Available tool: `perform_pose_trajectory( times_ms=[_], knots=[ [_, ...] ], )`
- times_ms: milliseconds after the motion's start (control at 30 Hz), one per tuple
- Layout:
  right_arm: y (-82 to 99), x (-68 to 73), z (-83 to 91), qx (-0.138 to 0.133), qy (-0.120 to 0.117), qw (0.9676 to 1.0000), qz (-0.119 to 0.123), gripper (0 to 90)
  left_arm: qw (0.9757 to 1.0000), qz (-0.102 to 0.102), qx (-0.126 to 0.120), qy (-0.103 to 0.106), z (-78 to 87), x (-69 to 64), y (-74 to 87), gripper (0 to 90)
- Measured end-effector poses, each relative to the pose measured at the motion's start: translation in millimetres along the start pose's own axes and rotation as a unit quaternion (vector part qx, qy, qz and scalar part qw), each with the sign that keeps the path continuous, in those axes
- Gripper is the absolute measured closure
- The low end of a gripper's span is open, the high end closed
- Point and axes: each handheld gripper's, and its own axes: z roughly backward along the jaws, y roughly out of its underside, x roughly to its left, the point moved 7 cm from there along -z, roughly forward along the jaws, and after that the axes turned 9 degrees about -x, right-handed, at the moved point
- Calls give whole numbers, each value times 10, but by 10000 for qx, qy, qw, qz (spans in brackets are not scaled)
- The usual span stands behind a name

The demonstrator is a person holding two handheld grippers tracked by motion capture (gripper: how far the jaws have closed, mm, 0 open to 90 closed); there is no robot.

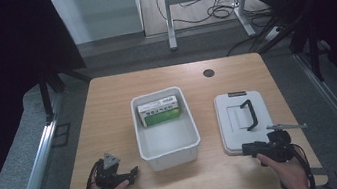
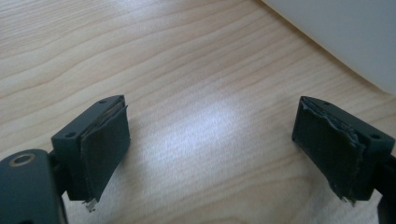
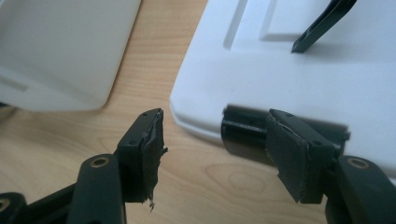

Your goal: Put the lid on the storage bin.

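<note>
A white bin (image 1: pixel 138 129) stands at the table's middle with a green and white box (image 1: pixel 160 111) lying at its far end. To its right lies a flat white lid (image 1: pixel 232 130) with a black handle (image 1: pixel 249 114). My left gripper (image 1: pixel 132 175) rests near the front edge, left of the bin, open over bare wood (image 2: pixel 211 107); the bin's wall (image 2: pixel 345 32) shows at the upper right. My right gripper (image 1: pixel 246 149) is at the lid's near edge, open (image 3: pixel 215 116), with the lid's corner (image 3: pixel 289 74) and a black clip (image 3: pixel 243 133) just ahead.
A round black hole (image 1: pixel 209 73) sits in the tabletop near the far edge. Metal rails (image 1: pixel 36 170) run along both sides below the table. Behind it are desk legs (image 1: pixel 169 18) and loose cables (image 1: pixel 220 12) on the floor.
</note>
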Motion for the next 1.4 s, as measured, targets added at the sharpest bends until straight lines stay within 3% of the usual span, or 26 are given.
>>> perform_pose_trajectory(
  times_ms=[133, 400, 1067, 1200, 1400],
  knots=[
    [-29, 20, -60, 59, 48, 10000, 42, 376, 10000, -5, 10, -75, 60, 39, 28, 126],
    [23, 48, -54, 143, 135, 9997, 124, 377, 9999, 106, -115, -2, 176, -6, 7, 122],
    [126, 60, -55, 351, 155, 9990, 222, 376, 9997, 200, -31, 157, 145, -138, -3, 128],
    [126, 58, -53, 361, 143, 9991, 198, 377, 9985, 461, -111, 290, 183, -133, -25, 128],
    [61, 70, -75, 361, 147, 9991, 189, 376, 9985, 538, 51, 108, 203, -63, 27, 140]
  ],
)
